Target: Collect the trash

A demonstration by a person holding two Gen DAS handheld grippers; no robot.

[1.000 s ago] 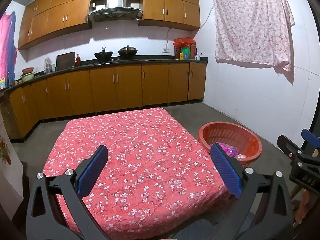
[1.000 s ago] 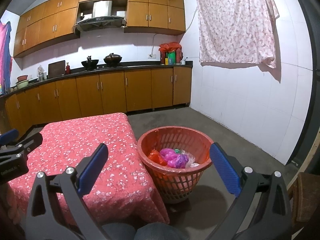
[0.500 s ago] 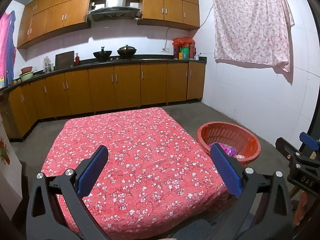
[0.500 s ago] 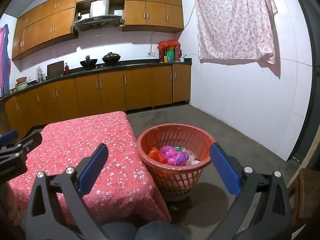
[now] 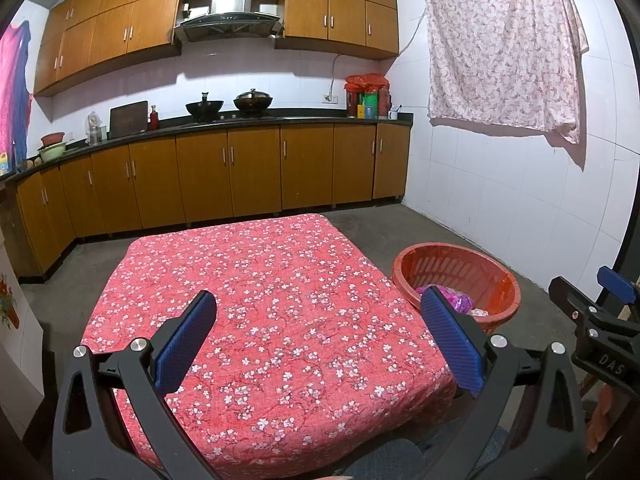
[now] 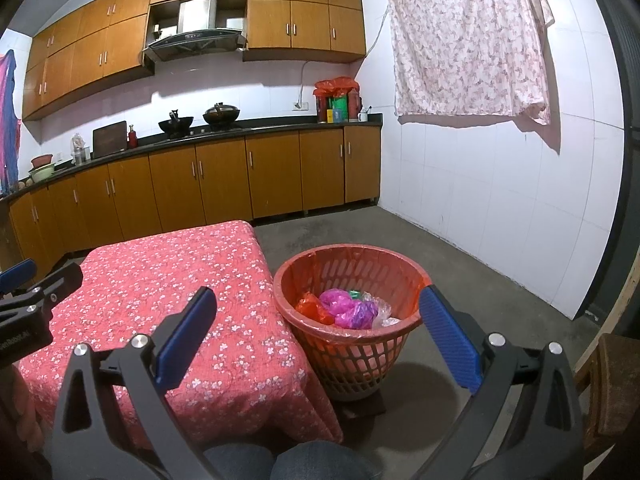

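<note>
An orange plastic basket [image 6: 320, 268] [image 5: 500, 276] stands on the floor just right of a low table under a red flowered cloth [image 5: 272, 304] [image 6: 160, 280]. Inside the basket lie crumpled bags: a pink one [image 6: 346, 306] [image 5: 456, 300], a red one [image 6: 312, 306], clear plastic [image 6: 382, 312] and a green scrap [image 6: 354, 293]. My left gripper [image 5: 318, 336] hangs open over the near part of the cloth, nothing between its blue pads. My right gripper [image 6: 316, 334] is open too, held in front of and above the basket, empty.
Brown kitchen cabinets [image 5: 224, 176] run along the back wall, with woks [image 5: 252, 100] on the dark counter. A flowered sheet [image 5: 504, 44] hangs on the white tiled wall at right. Bare concrete floor [image 6: 460, 280] lies right of the basket. A person's knees [image 6: 280, 460] show below.
Both views have shifted slightly: the basket and table sit a little lower and further off than one second ago. Both grippers stay open and empty.
</note>
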